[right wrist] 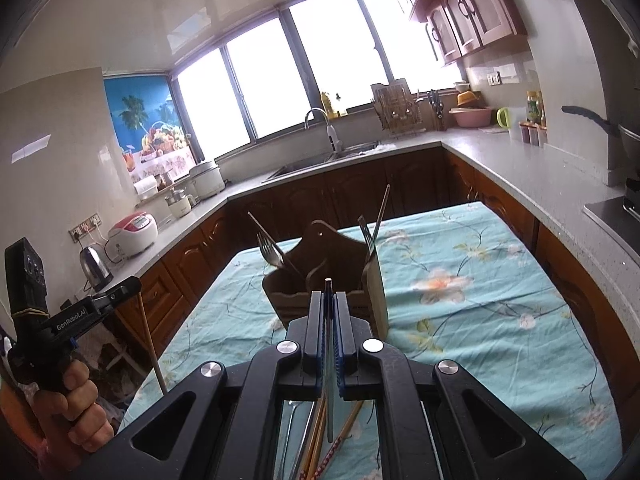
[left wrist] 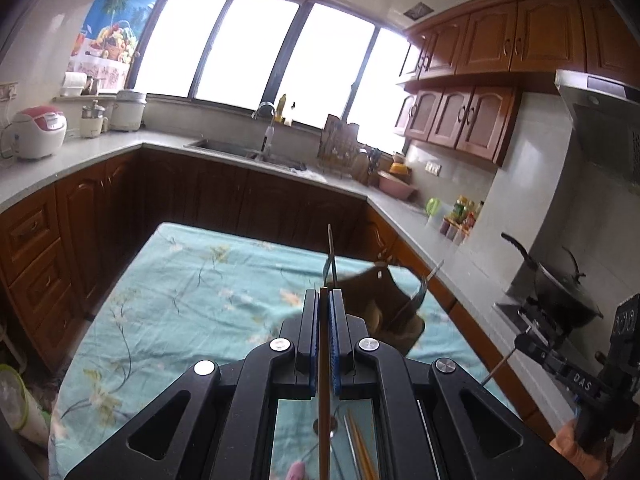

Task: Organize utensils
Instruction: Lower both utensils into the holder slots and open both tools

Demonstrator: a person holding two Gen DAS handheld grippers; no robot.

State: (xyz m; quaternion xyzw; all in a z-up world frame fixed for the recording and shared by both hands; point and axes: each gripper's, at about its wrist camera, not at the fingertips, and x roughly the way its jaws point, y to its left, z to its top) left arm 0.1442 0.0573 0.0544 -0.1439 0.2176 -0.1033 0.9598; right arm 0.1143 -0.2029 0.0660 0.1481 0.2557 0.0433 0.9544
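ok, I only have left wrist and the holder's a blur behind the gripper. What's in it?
Observer: Right wrist shows the wooden holder upright, with a fork in the compartment on the left of that view.
Operator: Other side?
Observer: A second fork there, with a metal chopstick leaning beside it.
Operator: Right gripper?
Observer: The right gripper is shut on a thin stick that points at the holder.

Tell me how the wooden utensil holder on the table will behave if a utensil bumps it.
The wooden utensil holder looks rigid and fairly light, so it may slide on the floral tablecloth. It stands tall, with forks leaning out, so it could probably tip.
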